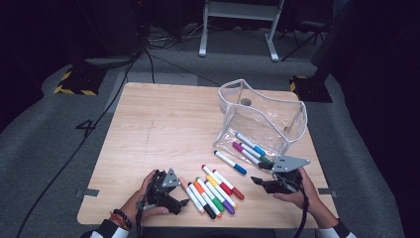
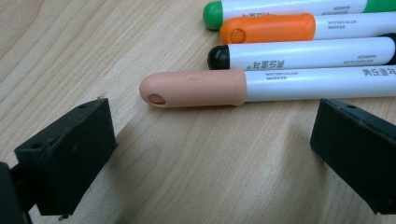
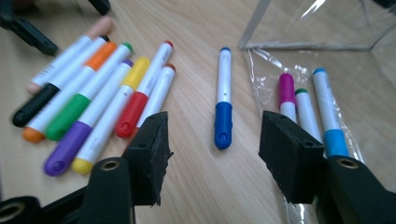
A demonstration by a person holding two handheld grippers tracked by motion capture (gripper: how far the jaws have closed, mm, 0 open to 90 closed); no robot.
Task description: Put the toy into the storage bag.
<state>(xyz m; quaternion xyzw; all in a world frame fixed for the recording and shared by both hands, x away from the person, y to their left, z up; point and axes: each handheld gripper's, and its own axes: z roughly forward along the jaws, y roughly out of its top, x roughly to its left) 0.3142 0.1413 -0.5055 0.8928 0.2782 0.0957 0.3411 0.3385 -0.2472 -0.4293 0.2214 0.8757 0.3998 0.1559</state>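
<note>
A row of several colour markers lies at the table's front centre. The pink-capped marker is leftmost, and my left gripper sits open just beside its cap. In the left gripper view the jaws stand wide apart with bare wood between them, the pink cap just ahead. A lone blue marker lies between the row and a clear pouch. My right gripper is open and empty, its jaws flanking the blue marker's cap end from just above.
Magenta, green and light-blue markers lie on the pouch's flap at its open mouth. The wooden table is bare at left and back. A person's hands hold both grippers at the front edge. Dark floor, cables and a stand lie beyond.
</note>
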